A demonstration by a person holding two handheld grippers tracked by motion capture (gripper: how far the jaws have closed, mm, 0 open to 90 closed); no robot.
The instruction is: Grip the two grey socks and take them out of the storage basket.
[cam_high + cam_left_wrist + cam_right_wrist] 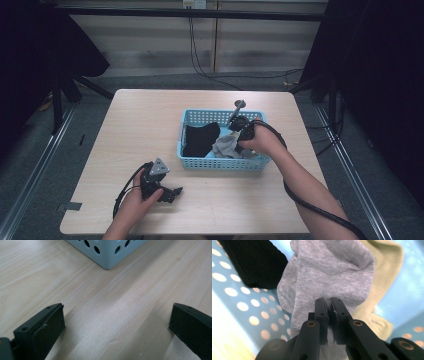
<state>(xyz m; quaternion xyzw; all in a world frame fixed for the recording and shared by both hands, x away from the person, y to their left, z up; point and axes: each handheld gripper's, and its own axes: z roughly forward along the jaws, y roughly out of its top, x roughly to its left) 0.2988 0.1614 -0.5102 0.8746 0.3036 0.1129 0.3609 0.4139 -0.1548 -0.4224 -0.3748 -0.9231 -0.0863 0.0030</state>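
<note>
Grey knit, soft and limp — that is what the right gripper (329, 305) has between its jaws, which stand pinched together on a fold of the grey sock (324, 272) with a sliver of fabric squeezed between the pads. In the high view the sock (226, 145) sits inside the blue basket (220, 162), toward the 4 o'clock part of it, under the right gripper (241, 134), which reaches down into it from the person's right hand.

Beside the grey sock, at about 9 o'clock from it in the high view, lies a black sock (200, 139); in the right gripper view a pale yellowish sock (384, 282) shows behind the grey one, touching it. I judge the grey sock light and floppy, with no stiffness to speak of — it will drape and swing from whatever point holds it, and it is not fragile. The knit looks grippy rather than slick, so a pinch on a doubled fold, as here, should hold. The risk I see is that the neighbouring sock clings and rides up with it, since the two lie pressed together.

Over at 7 o'clock on the desk (150, 115), the left gripper (172, 192) rests in the person's left hand, near the desk's front edge. Its jaws stand wide apart with nothing but bare wood between them, the basket's corner (107, 255) well ahead.
</note>
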